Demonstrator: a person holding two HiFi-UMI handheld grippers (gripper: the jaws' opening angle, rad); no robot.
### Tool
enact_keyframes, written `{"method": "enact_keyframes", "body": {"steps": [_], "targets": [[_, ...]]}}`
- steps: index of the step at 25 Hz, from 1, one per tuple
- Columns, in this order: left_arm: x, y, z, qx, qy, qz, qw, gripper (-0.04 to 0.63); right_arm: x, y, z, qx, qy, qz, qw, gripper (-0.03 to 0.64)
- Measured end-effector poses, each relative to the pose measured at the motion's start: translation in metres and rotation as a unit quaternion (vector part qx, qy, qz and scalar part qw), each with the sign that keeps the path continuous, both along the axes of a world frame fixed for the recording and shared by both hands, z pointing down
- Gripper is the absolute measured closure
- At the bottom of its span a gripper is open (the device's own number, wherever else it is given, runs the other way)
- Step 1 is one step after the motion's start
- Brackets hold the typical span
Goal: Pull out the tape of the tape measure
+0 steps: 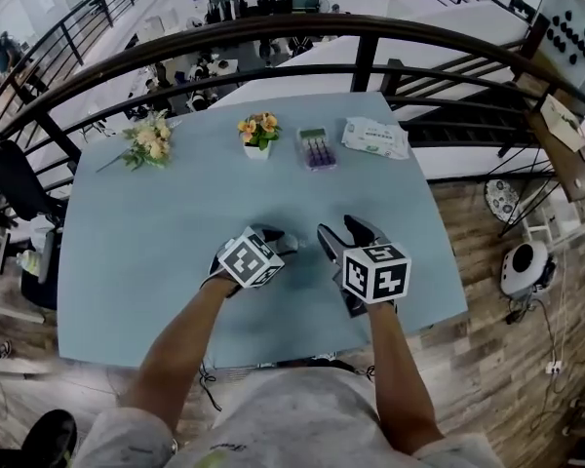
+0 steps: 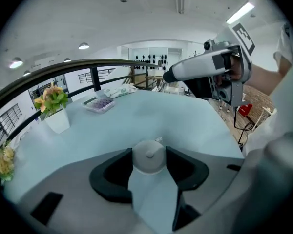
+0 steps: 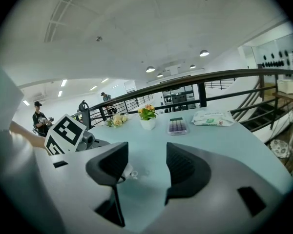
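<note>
A square pale blue counter (image 1: pixel 156 261) stands against a dark curved railing (image 1: pixel 302 29). Along its far edge, from left to right, lie a loose bunch of cream and pink flowers (image 1: pixel 148 142) at the far left corner, a small white pot of yellow and orange flowers (image 1: pixel 258 133), a clear plastic tray of purple pieces (image 1: pixel 317 149), and a white soft pack of wipes (image 1: pixel 375 136) towards the far right corner. Closer in, near the middle of the near edge, two bare forearms hold the tools side by side. The left tool (image 2: pixel 149 154) is clenched on a round pale grey tape measure (image 2: pixel 147 161), one black pad pressed to each side of it. Just to its right, the right tool (image 3: pixel 146 155) is released, its jaws apart with only bare counter between them; the tape measure's small pull tab (image 3: pixel 125 173) shows just beside one jaw, ungripped.
</note>
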State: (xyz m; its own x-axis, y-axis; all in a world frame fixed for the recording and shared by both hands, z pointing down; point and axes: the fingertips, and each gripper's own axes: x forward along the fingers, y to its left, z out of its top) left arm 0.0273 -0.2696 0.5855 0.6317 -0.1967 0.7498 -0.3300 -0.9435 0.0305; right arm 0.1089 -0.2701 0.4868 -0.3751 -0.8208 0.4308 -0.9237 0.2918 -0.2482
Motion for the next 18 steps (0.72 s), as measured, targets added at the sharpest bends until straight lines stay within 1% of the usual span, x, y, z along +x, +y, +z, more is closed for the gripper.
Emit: {"method": "enact_keyframes", "body": {"steps": [10, 18], "targets": [[-0.021, -0.004, -0.041, 0.026, 0.024, -0.052, 0.998, 0.382, -0.023, -0.005, -0.008, 0.0, -0.05, -0.031, 0.998, 0.388], [-0.037, -0.01, -0.073, 0.052, 0.04, -0.085, 0.9942, 0.382, -0.048, -0.009, -0.018, -0.002, -0.109, -0.055, 0.993, 0.39]]}}
